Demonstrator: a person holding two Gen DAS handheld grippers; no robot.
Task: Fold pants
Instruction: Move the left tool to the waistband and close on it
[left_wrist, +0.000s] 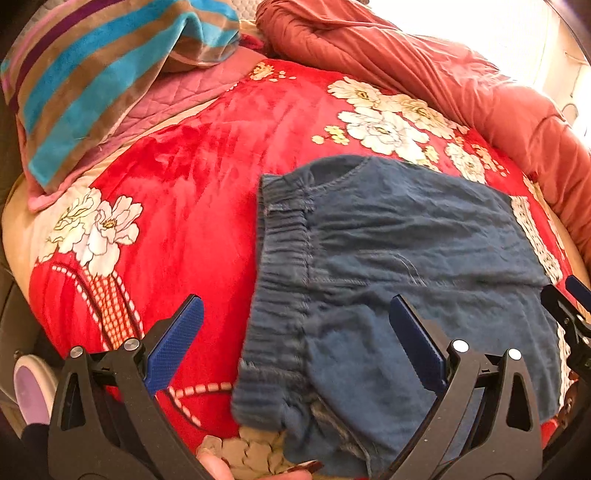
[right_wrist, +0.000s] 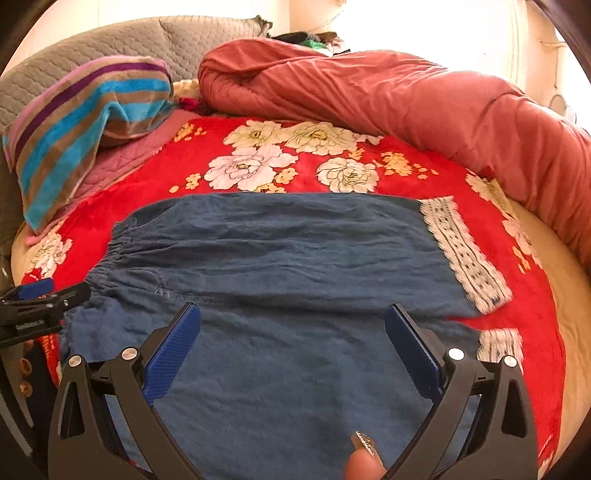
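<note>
Blue denim-like pants (right_wrist: 288, 258) with an elastic waistband (right_wrist: 110, 254) and white lace cuffs (right_wrist: 465, 251) lie flat on a red flowered blanket (right_wrist: 184, 162), waist to the left. In the left wrist view the pants (left_wrist: 406, 258) fill the right half, with the gathered waistband (left_wrist: 280, 295) between my fingers. My left gripper (left_wrist: 295, 317) hovers open over the waistband, holding nothing. My right gripper (right_wrist: 293, 321) hangs open above the middle of the pants, also holding nothing. The left gripper's tip (right_wrist: 44, 295) shows at the left edge, the right gripper's tip (left_wrist: 569, 306) at the right edge.
A bulky rust-red quilt (right_wrist: 406, 99) is heaped along the back and right of the bed. A striped blue, brown and purple towel (right_wrist: 85, 122) lies over a pillow at the back left, with a grey quilted headboard (right_wrist: 110, 44) behind. A fingertip (right_wrist: 364, 465) shows at the bottom.
</note>
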